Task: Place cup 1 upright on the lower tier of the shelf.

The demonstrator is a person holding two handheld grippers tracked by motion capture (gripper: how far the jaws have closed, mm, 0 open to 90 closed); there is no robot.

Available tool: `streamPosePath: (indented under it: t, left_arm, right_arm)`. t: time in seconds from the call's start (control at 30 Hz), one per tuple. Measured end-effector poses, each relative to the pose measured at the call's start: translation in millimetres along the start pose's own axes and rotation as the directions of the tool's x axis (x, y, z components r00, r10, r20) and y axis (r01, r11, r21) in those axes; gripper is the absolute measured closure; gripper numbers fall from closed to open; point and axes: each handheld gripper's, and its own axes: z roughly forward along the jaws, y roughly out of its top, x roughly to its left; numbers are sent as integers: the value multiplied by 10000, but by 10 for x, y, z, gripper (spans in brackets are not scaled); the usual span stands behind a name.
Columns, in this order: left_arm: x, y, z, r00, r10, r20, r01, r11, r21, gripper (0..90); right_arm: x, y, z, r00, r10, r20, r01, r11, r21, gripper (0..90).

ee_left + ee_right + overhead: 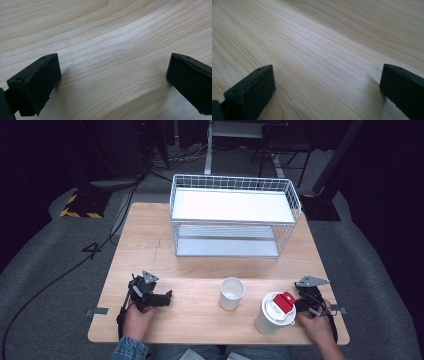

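My left gripper (159, 296) rests low over the table's front left, a hand behind it. In the left gripper view its jaws stand wide apart (113, 82) with just bare wood between them. My right gripper (304, 304) sits at the front right, close beside a white tub (270, 317) with a red-and-white lid (283, 302). The right gripper view shows its jaws (327, 87) equally wide over bare wood, holding nothing. A small white cup (232, 293) stands upright and empty between the two grippers, nearer the tub.
A white wire rack (291, 225) with a white upper shelf and a lower shelf stands at the back middle of the wooden table (145, 250). Bare wood lies between the rack and the cup. Cables run over the grey floor at the left.
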Motion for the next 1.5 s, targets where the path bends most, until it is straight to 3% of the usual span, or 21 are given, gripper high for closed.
streamPosePath:
  t: [0.73, 0.87, 1.07, 1.3, 1.5]
  left_arm:
    - [-19, 18, -16, 9999, 136, 77, -137, 9998, 124, 0]
    - [-88, 45, -88, 9993, 359, 69, -358, 9991, -245, 0]
    - [-235, 96, -258, 9955, 792, 529, -755, 9948, -682, 0]
    - [-368, 130, -362, 9910, 920, 973, -815, 9910, -1064, 0]
    - [-503, 160, -416, 9832, 1121, 1443, -929, 9867, -1335, 0]
  right_arm:
    - [-2, 0, 0, 10000, 22, 27, -22, 10000, -8, 3]
    - [-2, 1, 0, 10000, 26, 29, -26, 10000, -8, 3]
    - [-2, 1, 0, 10000, 27, 27, -27, 10000, -8, 3]
    - [-2, 1, 0, 10000, 22, 25, -22, 10000, -8, 3]
    - [-2, 1, 0, 10000, 28, 27, -28, 10000, -7, 3]
